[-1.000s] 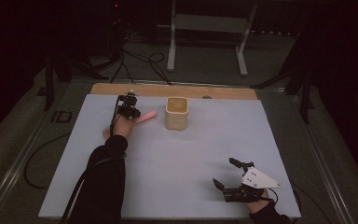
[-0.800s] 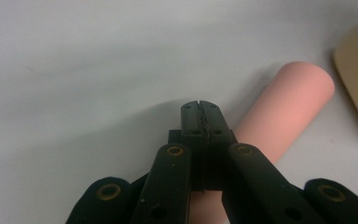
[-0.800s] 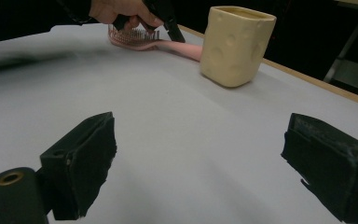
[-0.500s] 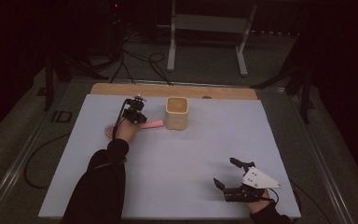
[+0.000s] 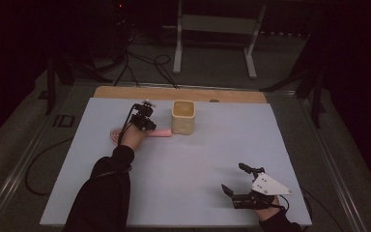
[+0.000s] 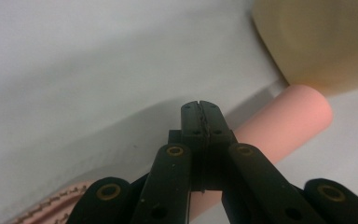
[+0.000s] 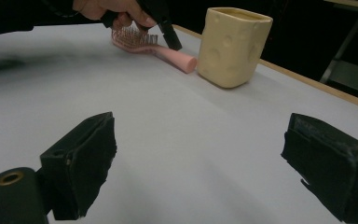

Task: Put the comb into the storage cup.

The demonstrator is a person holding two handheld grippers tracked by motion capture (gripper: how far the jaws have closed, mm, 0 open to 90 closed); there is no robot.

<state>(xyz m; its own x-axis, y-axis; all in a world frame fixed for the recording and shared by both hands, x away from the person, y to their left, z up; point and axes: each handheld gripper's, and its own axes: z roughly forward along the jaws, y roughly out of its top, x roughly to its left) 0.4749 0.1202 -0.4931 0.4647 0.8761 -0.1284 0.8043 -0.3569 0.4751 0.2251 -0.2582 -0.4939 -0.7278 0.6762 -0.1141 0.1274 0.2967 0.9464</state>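
High view: yellow cup looks empty; left gripper clenched over pink hairbrush, right gripper released.

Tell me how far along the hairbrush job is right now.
Early stage, by the look of it. Nothing looks finished: the pink hairbrush lies flat on the table, its handle end beside the yellow cup. In hand: the left gripper is over the handle with jaws shut and nothing between them. The right gripper waits open near the front edge. Grasping and lifting the brush remain, probably into the cup.
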